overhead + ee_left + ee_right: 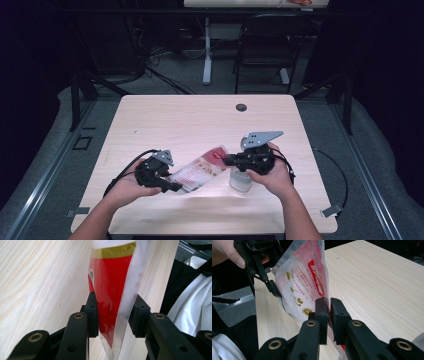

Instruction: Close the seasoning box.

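Red and white foil makes up the pouch (200, 171), which hangs in the air between the 2 grippers just above the desk (190, 120), near its front edge. The left gripper (172, 186) has its jaws clamped on the pouch's fuller bottom end at about 8 o'clock from the pouch's middle; in the left gripper view the pads press its 2 faces (110, 297). The right gripper (226, 160) has its jaws nearly together, pinching the thin sealed top strip at about 2 o'clock, seen close in the right gripper view (328, 312). This 2-ended hold likely keeps the pouch taut so the top can be torn or opened. A clear cup (240, 180) stands on the desk just under the right hand, at 4 o'clock from the pouch, probably waiting to receive the contents.
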The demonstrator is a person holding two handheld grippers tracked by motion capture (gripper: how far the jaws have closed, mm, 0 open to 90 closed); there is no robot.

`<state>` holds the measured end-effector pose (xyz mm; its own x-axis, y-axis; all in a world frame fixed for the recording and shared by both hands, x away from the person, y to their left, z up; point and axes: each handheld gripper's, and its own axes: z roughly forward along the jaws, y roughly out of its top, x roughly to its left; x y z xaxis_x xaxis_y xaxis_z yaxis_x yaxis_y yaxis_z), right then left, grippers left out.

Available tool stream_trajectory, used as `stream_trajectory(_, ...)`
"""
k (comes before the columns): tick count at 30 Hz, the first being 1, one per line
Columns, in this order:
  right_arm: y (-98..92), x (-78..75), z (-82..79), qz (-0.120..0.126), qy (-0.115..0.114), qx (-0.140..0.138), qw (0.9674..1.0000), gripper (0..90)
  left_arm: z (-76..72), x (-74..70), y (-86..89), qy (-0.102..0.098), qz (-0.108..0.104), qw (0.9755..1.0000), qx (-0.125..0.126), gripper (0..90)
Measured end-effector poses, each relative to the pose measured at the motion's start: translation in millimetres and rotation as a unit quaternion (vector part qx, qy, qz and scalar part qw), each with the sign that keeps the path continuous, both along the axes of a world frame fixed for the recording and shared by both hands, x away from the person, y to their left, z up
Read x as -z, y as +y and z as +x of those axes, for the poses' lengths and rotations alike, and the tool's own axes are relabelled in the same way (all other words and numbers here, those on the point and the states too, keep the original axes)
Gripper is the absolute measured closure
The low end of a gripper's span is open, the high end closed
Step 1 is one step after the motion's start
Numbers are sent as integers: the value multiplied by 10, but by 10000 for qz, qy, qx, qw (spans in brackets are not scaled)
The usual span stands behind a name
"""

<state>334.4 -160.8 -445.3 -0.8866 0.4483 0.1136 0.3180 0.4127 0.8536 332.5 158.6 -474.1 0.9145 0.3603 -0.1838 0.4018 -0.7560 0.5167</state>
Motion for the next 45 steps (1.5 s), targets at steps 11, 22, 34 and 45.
stream_trajectory(11,-21,27,9,-4,42,14,10000,848,-6,-32,11,-47,-8,10000,-30,660)
stream_trajectory(22,-44,29,5,-29,37,35,10000,843,-19,-80,48,-115,-165,9998,-63,663)
stream_trajectory(34,-92,84,30,46,131,84,9999,842,-24,-176,99,-254,-336,9990,-136,668)
stream_trajectory(45,-111,119,40,46,187,90,9998,844,-22,-232,118,-351,-395,9985,-158,674)
